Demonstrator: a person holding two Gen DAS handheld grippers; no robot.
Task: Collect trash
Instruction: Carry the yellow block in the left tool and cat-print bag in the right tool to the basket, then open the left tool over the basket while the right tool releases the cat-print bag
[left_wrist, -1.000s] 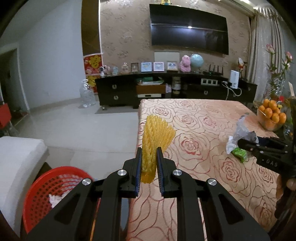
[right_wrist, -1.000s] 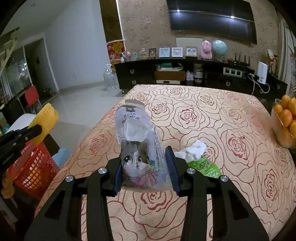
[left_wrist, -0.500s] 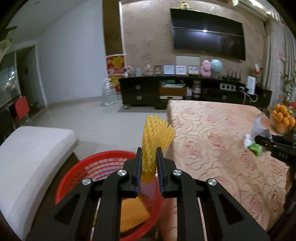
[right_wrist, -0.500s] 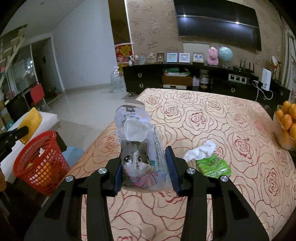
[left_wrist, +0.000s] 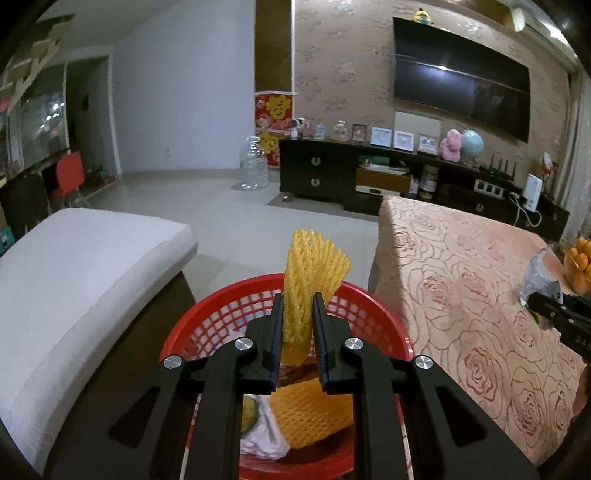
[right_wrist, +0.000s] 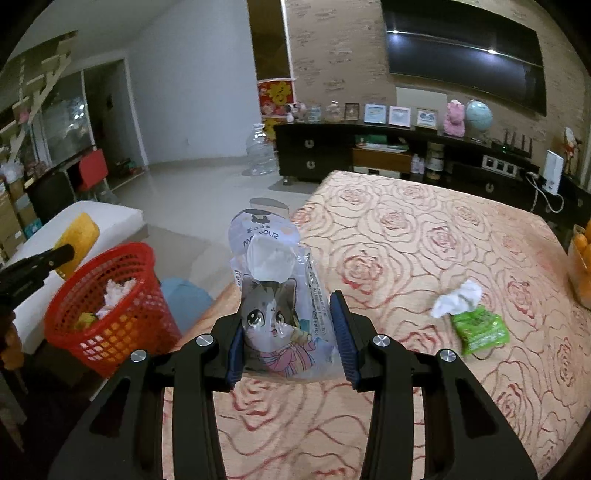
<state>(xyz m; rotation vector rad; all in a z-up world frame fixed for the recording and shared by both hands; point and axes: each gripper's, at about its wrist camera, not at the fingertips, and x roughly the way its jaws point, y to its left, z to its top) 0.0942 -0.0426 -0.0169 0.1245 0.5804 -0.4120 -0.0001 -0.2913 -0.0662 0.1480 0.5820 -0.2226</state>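
— Rose-patterned cloth covers the table (right_wrist: 424, 236), with a dark TV cabinet (right_wrist: 369, 155) along the back wall. How far along is the clean-up?

— Partway, I'd say. In the left wrist view the left gripper (left_wrist: 298, 325) pinches a yellow foam fruit net (left_wrist: 310, 273) between narrow jaws, right above the red basket (left_wrist: 221, 314) at lower centre. It isn't dropped in yet.

— Anything in the basket already?

— Yes: an orange foam net (left_wrist: 314, 413) and crumpled white paper (left_wrist: 262, 435) lie inside, so some trash is collected.

— And the other hand?

— In the right wrist view the right gripper (right_wrist: 288, 332) clamps a clear plastic snack bag (right_wrist: 280, 291) printed with a cartoon cat, its jaws moderately apart around the bag. It hangs above the table's near left part; the basket sits lower left on the floor, beside the table edge.

— What's left?

— On the cloth at right, a white tissue (right_wrist: 458, 299) touches a green wrapper (right_wrist: 480, 328). Both need fetching once the two held pieces go in. The bowl of oranges (right_wrist: 583, 266) at the far right edge looks like no trash.
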